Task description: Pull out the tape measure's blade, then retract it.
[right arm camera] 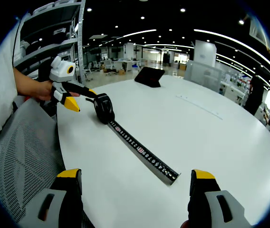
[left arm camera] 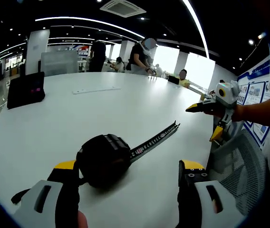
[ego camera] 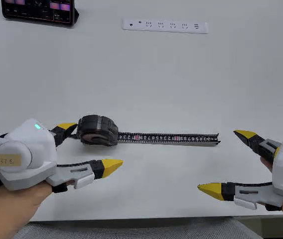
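Head view first: the tape measure point(ego camera: 97, 130) sits on the white worktop point(ego camera: 156, 74), towards the near left. It's a round black case with its blade point(ego camera: 169, 138) pulled out and lying flat, running off to the right. You can see the numbers printed along it. The blade's hook end just lies on the worktop with nothing holding it.

Left tongs point(ego camera: 90, 146) are wide apart, not clamped on anything. The far jaw's yellow tip is right by the left side of the case, and honestly I can't tell if it's touching or just shy of it. The near jaw is out in front of the case with bare worktop between them. In the left gripper view the case sits just ahead of the jaw on the view's left, and the blade heads away towards the other gripper.

Right tongs point(ego camera: 226, 161) are wide apart too, gripping nothing. They're over at the right, near the blade's end but clear of it; the far jaw's tip is just right of the hook with a gap. In the right gripper view the blade's end lies between the two jaws, a bit ahead of the tips.

On the far side of the worktop there's a white power strip point(ego camera: 165, 25) and, at the far left, a dark tablet point(ego camera: 39, 11) propped up with its screen lit. A bit of grey mesh chair point(ego camera: 131, 229) shows at the near edge.
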### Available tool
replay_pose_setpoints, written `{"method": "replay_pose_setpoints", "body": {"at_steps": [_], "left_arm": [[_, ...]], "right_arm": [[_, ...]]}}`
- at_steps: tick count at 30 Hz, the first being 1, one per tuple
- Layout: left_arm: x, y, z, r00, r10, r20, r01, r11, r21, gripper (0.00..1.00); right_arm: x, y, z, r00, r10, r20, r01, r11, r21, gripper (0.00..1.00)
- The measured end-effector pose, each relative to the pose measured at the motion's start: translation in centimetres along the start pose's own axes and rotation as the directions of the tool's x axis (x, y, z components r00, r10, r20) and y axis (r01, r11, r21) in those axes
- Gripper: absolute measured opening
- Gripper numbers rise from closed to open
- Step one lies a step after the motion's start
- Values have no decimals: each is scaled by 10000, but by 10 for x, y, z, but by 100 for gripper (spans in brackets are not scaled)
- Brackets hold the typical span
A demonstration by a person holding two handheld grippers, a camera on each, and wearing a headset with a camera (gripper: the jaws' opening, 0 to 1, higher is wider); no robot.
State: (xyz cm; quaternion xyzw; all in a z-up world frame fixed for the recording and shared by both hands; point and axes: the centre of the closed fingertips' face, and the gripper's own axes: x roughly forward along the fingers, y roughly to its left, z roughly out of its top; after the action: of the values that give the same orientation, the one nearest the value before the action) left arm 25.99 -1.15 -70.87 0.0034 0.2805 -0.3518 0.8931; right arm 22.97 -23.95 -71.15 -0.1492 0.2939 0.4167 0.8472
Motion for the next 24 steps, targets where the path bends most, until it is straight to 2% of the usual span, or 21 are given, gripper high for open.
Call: {"method": "replay_pose_setpoints", "body": {"at_steps": [5, 7, 17, 20, 24], "left_arm": [[4, 2, 1, 9993, 377, 16, -377, 9991, -207, 82], [6, 3, 0, 9982, 600, -73, -601, 9981, -126, 82], [12, 12, -2, 9932, 1154, -174, -1163, 9912, -635, 79], [15, 14, -3, 9904, 1364, -244, -1378, 9877, -739, 79], [17, 17, -5, 9881, 1533, -133, -1538, 9815, -1138, 79]], "right_arm": [[0, -4, -1, 9998, 130, -117, -132, 9998, -161, 90], [0, -8, -1, 9996, 184, -204, -189, 9995, -263, 86], [2, -29, -5, 9959, 588, -694, -643, 9947, -807, 72], [5, -33, -5, 9932, 769, -869, -855, 9913, -1003, 67], [8, -40, -7, 9900, 979, -1019, -1105, 9858, -1266, 57]]}}
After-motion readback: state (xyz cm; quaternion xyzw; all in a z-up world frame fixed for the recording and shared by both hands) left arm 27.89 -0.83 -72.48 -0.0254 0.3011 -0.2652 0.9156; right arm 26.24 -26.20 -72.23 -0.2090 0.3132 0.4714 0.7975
